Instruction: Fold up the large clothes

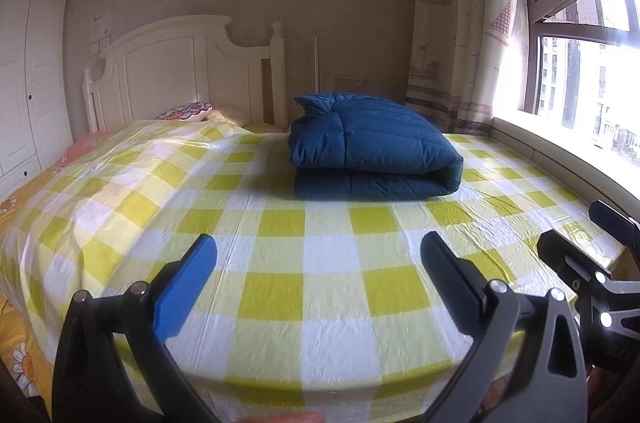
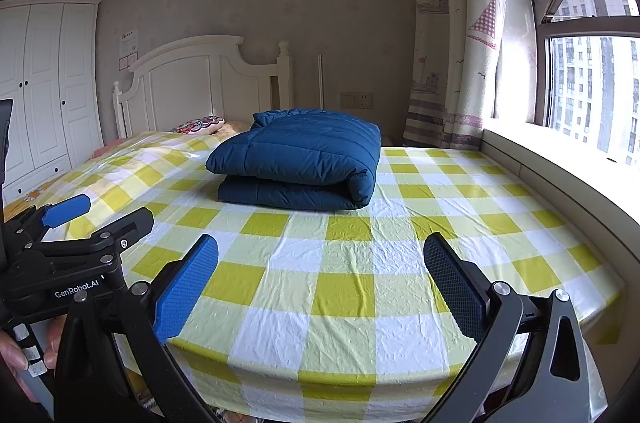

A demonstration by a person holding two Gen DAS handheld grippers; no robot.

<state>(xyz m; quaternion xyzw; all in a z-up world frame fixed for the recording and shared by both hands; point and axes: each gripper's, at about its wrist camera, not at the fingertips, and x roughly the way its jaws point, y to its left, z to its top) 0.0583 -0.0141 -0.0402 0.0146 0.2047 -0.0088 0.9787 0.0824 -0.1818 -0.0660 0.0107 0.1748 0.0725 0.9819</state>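
Note:
A dark blue padded garment (image 1: 372, 147) lies folded in a thick bundle on the bed, toward the far side; it also shows in the right wrist view (image 2: 298, 161). My left gripper (image 1: 318, 263) is open and empty, held above the near edge of the bed, well short of the bundle. My right gripper (image 2: 320, 263) is open and empty too, above the near edge beside the left one. The left gripper also shows at the left of the right wrist view (image 2: 92, 215), and the right gripper at the right edge of the left wrist view (image 1: 576, 227).
The bed carries a yellow, white and green checked cover (image 1: 280, 255). A white headboard (image 1: 180, 71) and pillows (image 1: 188, 111) are at the far end. A white wardrobe (image 2: 44, 83) stands at left. A window sill (image 2: 560, 159) and curtain (image 2: 460, 63) run along the right.

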